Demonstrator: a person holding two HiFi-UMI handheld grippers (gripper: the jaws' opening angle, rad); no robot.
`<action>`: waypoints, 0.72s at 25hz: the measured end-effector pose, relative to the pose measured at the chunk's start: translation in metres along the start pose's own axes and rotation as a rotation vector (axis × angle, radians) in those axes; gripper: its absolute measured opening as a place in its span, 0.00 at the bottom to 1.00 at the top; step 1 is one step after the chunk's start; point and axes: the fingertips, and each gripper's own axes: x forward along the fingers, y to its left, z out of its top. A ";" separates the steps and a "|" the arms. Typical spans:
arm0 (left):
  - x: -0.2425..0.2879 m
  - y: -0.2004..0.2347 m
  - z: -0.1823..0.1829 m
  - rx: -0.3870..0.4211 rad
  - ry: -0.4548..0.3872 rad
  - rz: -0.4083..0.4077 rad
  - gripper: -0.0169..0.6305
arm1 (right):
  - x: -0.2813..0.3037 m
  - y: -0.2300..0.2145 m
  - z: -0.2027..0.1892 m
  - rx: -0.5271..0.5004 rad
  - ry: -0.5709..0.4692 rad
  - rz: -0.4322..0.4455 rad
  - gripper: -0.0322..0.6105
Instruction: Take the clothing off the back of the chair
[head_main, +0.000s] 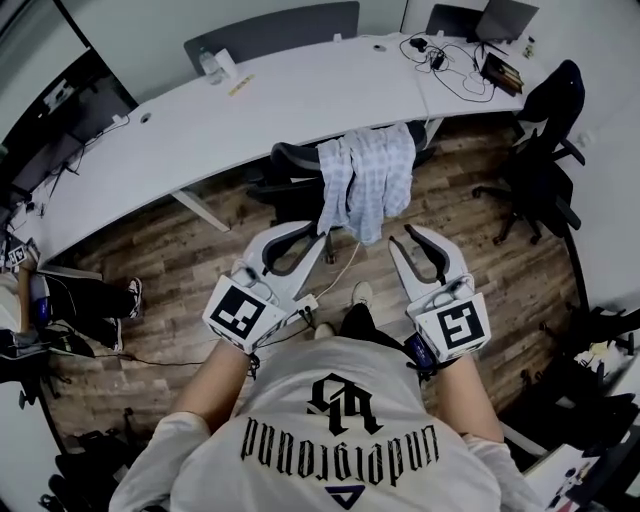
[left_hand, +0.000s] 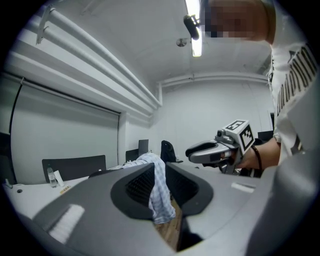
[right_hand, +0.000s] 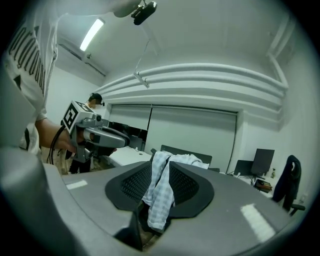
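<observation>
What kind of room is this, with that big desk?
Most likely an office. There's a long white desk, a black swivel chair with a checked shirt over its back, plus cables on the desk and a computer screen.

I see a pale checked shirt (head_main: 367, 180) draped over the back of a dark office chair (head_main: 292, 158), hanging in loose folds toward me. The chair is tucked against the desk's (head_main: 300, 95) front edge.
</observation>
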 end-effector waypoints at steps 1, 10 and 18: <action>0.004 0.003 -0.002 -0.004 0.005 0.002 0.14 | 0.005 -0.005 -0.001 0.003 0.002 0.005 0.19; 0.043 0.022 -0.034 -0.092 0.075 0.015 0.32 | 0.041 -0.051 -0.011 0.043 -0.007 0.037 0.32; 0.076 0.041 -0.064 -0.186 0.146 0.051 0.55 | 0.074 -0.079 -0.039 0.147 0.047 0.102 0.49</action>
